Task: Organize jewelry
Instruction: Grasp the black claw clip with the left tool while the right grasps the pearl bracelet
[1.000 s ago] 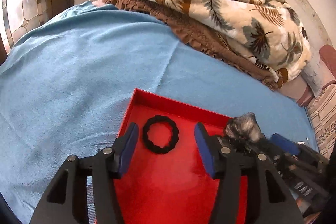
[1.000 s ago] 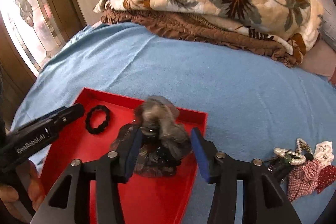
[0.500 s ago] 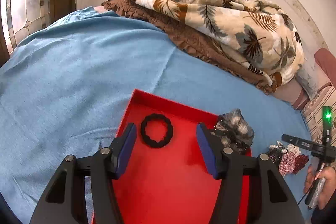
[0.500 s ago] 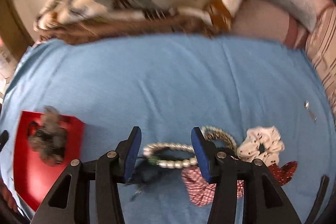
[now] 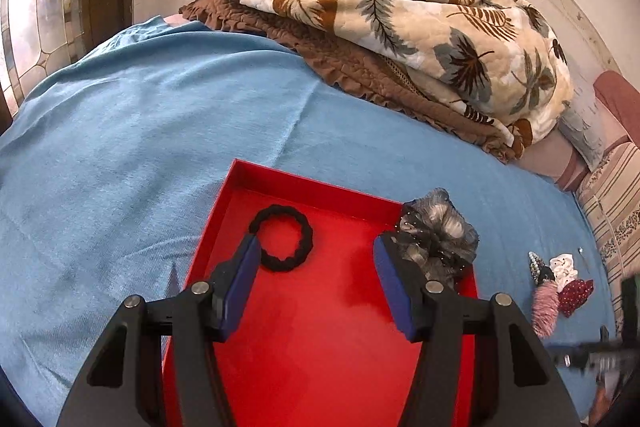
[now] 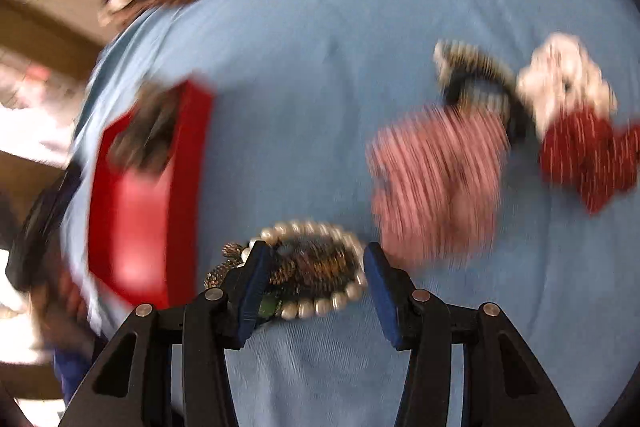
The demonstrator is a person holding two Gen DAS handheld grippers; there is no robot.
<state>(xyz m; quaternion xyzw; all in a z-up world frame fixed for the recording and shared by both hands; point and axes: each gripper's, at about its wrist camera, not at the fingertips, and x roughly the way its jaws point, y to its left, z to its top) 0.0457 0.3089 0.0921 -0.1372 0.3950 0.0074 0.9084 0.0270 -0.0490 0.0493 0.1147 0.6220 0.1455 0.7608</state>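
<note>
The right hand-held gripper [image 6: 314, 287] is nearest in its own view. Its jaws stand wide apart with nothing gripped, above a pearl bracelet [image 6: 320, 301] that lies on the blue bed sheet [image 6: 320, 67]. A dark beaded piece [image 6: 304, 263] lies inside the ring of pearls. The left blue pad is already over the bracelet's edge, and the right pad stands just beside its other end. The picture is blurred, so it is not clear whether a pad touches.

For a good grasp, the gripper should probably slow down, center over the pearls, and close on one side of the ring, not on the dark piece.

Farther away lie a pink striped scrunchie [image 6: 436, 179], a dark red one [image 6: 588, 159] and a white one [image 6: 564, 75].

The left hand-held gripper [image 5: 314, 283] hangs open and empty over the red tray [image 5: 312, 347], which holds a black hair tie [image 5: 282, 243] and a grey scrunchie [image 5: 440, 235].
</note>
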